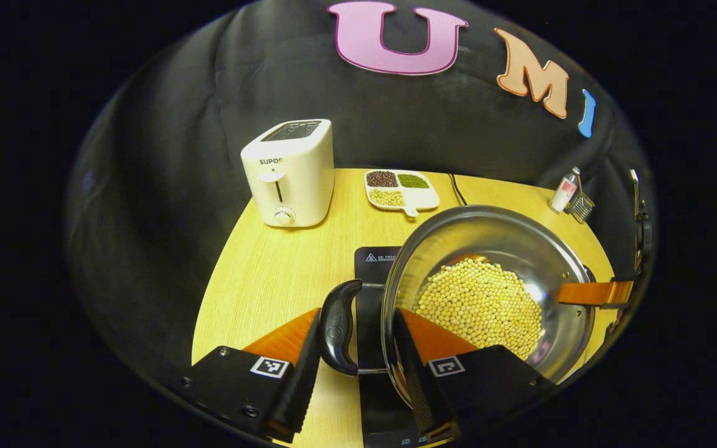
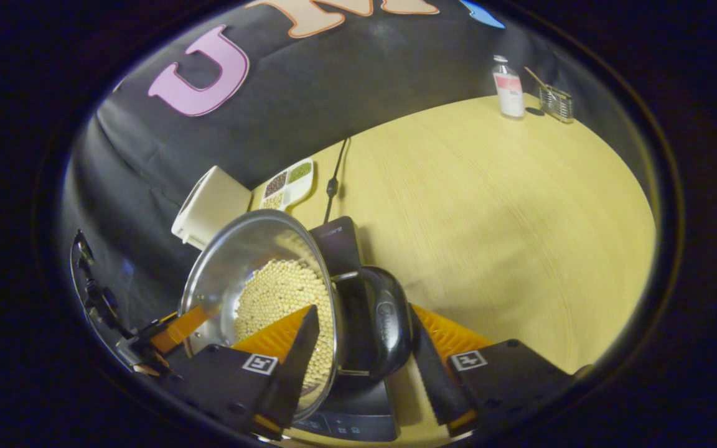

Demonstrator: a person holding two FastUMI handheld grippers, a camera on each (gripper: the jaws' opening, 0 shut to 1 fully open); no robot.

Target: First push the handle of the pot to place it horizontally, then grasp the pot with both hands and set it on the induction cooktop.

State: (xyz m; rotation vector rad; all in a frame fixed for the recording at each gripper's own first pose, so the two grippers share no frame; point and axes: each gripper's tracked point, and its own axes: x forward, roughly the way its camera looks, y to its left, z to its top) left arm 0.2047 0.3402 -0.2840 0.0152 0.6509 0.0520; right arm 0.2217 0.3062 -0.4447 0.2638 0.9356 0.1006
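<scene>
A steel pot [image 1: 489,233] holding pale yellow beans [image 1: 483,305] is over the black induction cooktop [image 1: 376,260]; I cannot tell whether it rests on it. My left gripper [image 1: 358,314] is shut on the pot's side: one finger lies outside the black loop handle [image 1: 338,326], the other inside the wall. In the right gripper view, my right gripper [image 2: 365,311] clamps the opposite black handle [image 2: 389,320] and the pot [image 2: 240,255] wall the same way, above the cooktop [image 2: 338,241]. The right gripper's finger [image 1: 592,292] also shows at the pot's far rim.
On the wooden table [image 1: 271,274] a white toaster [image 1: 290,174] stands at the back, beside a divided dish [image 1: 417,198] of beans. The cooktop's cable [image 1: 457,190] runs toward the wall. A small bottle [image 2: 508,87] and a metal rack [image 2: 556,102] stand at a far corner.
</scene>
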